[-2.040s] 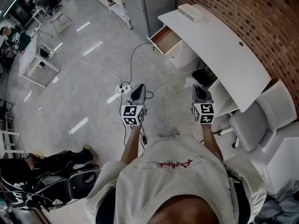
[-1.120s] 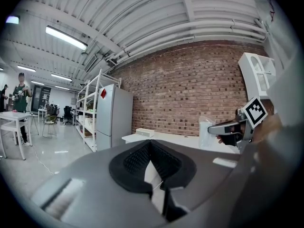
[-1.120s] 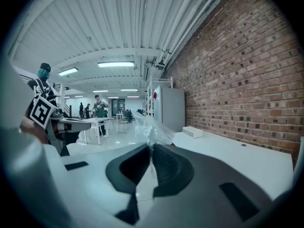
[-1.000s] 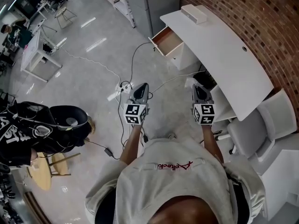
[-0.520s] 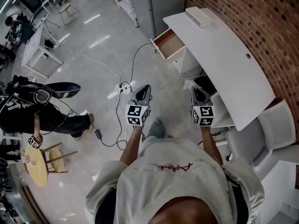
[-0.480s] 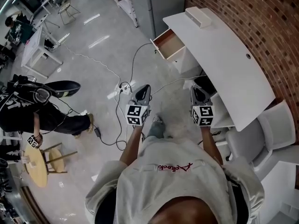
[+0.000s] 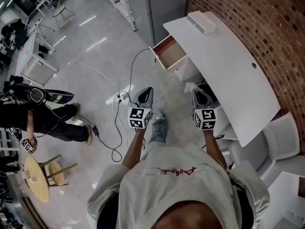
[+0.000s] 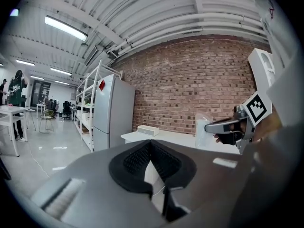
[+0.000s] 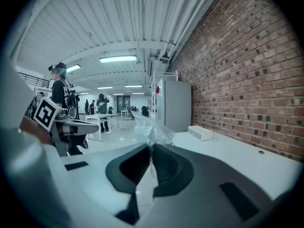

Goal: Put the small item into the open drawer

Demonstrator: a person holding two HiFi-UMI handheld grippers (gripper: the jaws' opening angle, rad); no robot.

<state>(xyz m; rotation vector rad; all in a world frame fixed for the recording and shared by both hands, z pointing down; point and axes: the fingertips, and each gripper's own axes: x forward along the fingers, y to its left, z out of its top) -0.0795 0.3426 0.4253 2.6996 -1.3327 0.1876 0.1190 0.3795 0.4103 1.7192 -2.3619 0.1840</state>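
The open drawer (image 7: 169,51) juts from the left end of a curved white desk (image 7: 228,61), its wooden inside bare. My right gripper (image 7: 199,91) is shut on a small clear plastic bag (image 7: 190,86), which sticks out past the jaw tips (image 9: 150,126). The left gripper view shows that bag (image 8: 204,129) too, in front of the desk. My left gripper (image 7: 147,91) is shut with nothing in it; its jaws meet at the tip (image 8: 150,142). Both grippers hang over the floor, short of the drawer.
A white box (image 7: 201,22) lies on the desk's far end. Cables and a power strip (image 7: 123,97) run across the floor below the drawer. A person in black (image 7: 43,113) stands at the left near a round stool (image 7: 36,173). A white chair (image 7: 279,132) is at the right.
Both grippers have travelled forward toward the desk, so the drawer looks nearer. A foot now shows between them. The person in black has shifted at the left.
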